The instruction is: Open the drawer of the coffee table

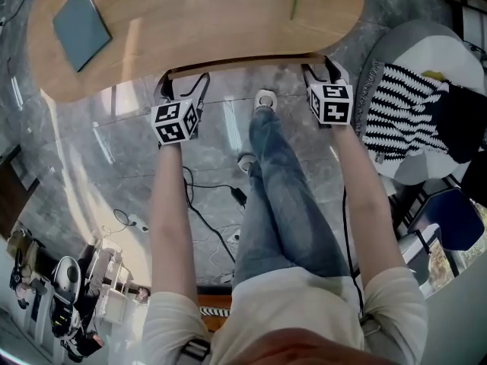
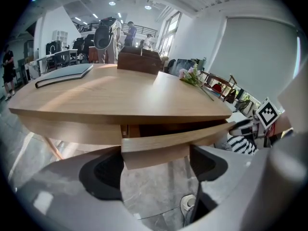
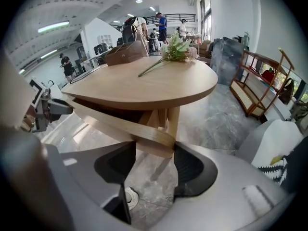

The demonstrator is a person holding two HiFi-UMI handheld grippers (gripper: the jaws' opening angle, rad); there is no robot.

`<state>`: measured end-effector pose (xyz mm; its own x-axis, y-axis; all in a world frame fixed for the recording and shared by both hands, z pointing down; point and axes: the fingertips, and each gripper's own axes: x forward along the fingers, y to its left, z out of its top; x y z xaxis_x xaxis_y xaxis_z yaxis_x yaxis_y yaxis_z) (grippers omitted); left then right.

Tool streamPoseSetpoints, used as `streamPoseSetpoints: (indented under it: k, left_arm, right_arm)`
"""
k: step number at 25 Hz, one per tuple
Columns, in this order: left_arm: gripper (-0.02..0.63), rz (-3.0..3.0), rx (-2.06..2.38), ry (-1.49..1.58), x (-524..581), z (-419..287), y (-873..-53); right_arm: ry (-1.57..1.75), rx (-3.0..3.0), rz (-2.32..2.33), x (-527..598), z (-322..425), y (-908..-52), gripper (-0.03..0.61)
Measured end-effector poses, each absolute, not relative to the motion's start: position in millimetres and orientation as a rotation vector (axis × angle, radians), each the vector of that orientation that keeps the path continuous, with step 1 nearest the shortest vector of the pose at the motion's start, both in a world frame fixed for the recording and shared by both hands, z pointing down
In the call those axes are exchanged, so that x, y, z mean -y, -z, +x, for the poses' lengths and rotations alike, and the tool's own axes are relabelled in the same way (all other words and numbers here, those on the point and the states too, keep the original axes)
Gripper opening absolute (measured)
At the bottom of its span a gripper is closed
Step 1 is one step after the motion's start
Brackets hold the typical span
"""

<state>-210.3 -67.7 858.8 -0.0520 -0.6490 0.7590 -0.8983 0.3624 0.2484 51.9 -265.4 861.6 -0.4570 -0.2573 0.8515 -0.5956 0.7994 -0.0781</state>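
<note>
Head view: grey marble floor (image 1: 114,158), with the person's jeans legs (image 1: 281,204) between both forearms. A light wood coffee table (image 1: 198,36) with a rounded top fills the top of the frame. At right is a pale chair (image 1: 411,40) with a black-white striped cloth (image 1: 399,112) on it.

Under the table's near edge, between the two arms, the drawer (image 2: 163,139) stands a little way out. The left gripper view shows a dark gap behind its front, wider toward the right end.

At the front's left end the left tongs (image 1: 185,80) have jaws set wide, the wood end between them and both pads against it. At the rounded right end the right tongs (image 1: 319,68) are the same: jaws wide and clamped on the front, pads touching wood on either side.

On the table top are a teal notebook (image 1: 81,17) far left, a brown box (image 2: 139,61) at the far side and a flower sprig (image 3: 173,49) near the right end. A black cable (image 1: 205,219) trails on the floor, and a white shoe (image 1: 265,99) sits between the tongs.
</note>
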Motion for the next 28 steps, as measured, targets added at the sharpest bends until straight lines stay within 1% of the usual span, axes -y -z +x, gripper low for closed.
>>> streamPoseSetpoints:
  k: [28]
  left_arm:
    - [0.436, 1.343, 1.740, -0.375, 8.4, -163.3, -862.5]
  right_arm:
    - [-0.487, 2.016, 0.648, 205.7, 99.5, -865.6, 0.249]
